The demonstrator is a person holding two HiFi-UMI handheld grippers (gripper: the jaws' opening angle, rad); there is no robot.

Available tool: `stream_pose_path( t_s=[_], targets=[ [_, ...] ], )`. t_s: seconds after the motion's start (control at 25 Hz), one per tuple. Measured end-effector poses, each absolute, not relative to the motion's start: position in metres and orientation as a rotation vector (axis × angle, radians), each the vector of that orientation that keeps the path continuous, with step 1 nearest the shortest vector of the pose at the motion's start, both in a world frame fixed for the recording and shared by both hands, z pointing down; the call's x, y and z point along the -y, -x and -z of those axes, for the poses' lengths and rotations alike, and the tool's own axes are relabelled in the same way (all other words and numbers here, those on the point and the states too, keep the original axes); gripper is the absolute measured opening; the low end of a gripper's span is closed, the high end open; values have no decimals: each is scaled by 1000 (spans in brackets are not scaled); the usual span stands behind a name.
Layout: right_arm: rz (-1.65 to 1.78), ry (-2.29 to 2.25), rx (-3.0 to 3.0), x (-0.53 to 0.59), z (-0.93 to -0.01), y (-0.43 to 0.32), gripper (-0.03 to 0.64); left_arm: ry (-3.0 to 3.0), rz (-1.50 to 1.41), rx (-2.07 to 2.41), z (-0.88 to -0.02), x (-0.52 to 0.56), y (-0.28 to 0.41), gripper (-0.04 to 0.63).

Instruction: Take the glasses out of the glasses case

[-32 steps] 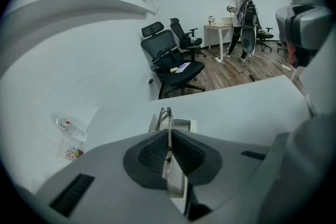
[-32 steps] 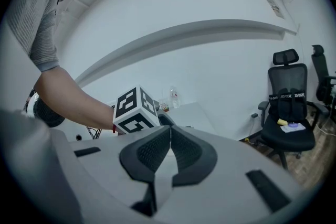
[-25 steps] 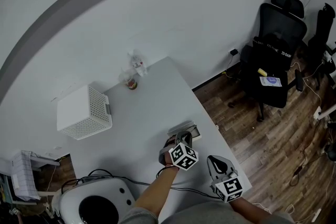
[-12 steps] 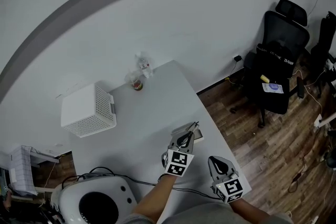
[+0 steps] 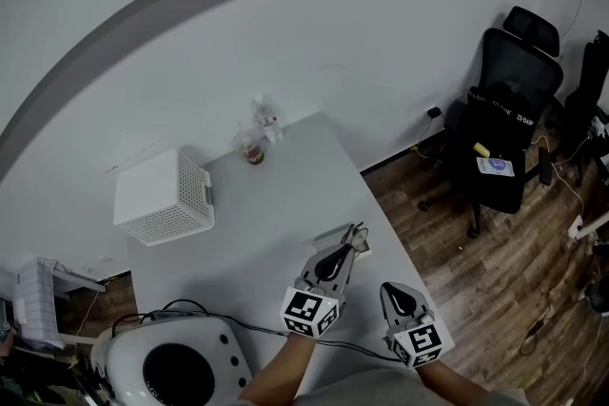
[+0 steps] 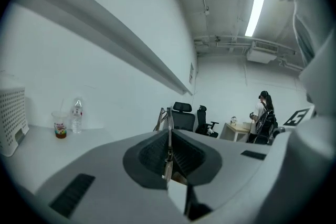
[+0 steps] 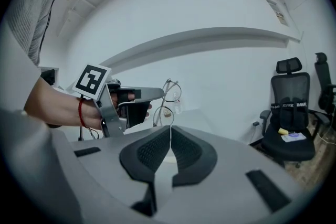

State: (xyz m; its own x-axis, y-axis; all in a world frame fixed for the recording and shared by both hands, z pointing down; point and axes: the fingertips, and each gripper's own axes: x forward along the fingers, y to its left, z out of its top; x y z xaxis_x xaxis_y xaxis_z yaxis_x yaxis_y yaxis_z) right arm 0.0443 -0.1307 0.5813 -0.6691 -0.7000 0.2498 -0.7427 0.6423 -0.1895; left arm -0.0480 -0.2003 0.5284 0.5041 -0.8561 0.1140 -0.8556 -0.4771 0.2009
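My left gripper point(image 5: 348, 249) is shut on a pair of thin metal-framed glasses point(image 5: 356, 234), raised above the white table point(image 5: 257, 214). In the left gripper view the glasses' frame point(image 6: 167, 122) stands up between the pads of that gripper point(image 6: 169, 139). From the right gripper view, the glasses point(image 7: 168, 100) hang from the tip of the left gripper point(image 7: 153, 94). The open glasses case point(image 5: 332, 232) lies on the table just beyond and under the left gripper, partly hidden by it. My right gripper point(image 5: 392, 291) is shut and empty near the table's front right corner.
A white perforated box point(image 5: 162, 200) stands at the table's left. A cup point(image 5: 252, 150) and a bottle point(image 5: 266, 119) stand at the far edge. A white round device point(image 5: 176, 366) with a cable lies near me. Black office chairs point(image 5: 504, 128) stand on the wooden floor to the right.
My left gripper has risen from the case with the glasses in its jaws and rolled, its marker cube now nearer the camera. The right gripper has kept still.
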Motion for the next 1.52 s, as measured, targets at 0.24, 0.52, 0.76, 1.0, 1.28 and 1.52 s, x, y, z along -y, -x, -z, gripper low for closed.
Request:
stream_pose_path(
  t_s=[0.24, 0.52, 0.76, 1.0, 1.28, 1.52],
  targets=[
    [-378, -1204, 2713, 133, -565, -43, 12, -2559, 98, 1463, -500, 188, 49, 28],
    [-329, -1234, 2745, 139, -547, -44, 12, -2609, 179, 1493, -470, 173, 50, 28],
    [-266, -1244, 2782, 141, -529, -44, 12, -2645, 218, 1503, -452, 158, 47, 28],
    [-232, -1261, 2811, 145, -511, -43, 12, -2667, 220, 1506, -447, 148, 44, 28],
    [-210, -1292, 2849, 148, -489, -44, 12, -2673, 202, 1515, -448, 144, 46, 28],
    [-163, -1293, 2910, 151, -463, -41, 12, -2690, 206, 1513, -447, 145, 43, 28]
  ],
)
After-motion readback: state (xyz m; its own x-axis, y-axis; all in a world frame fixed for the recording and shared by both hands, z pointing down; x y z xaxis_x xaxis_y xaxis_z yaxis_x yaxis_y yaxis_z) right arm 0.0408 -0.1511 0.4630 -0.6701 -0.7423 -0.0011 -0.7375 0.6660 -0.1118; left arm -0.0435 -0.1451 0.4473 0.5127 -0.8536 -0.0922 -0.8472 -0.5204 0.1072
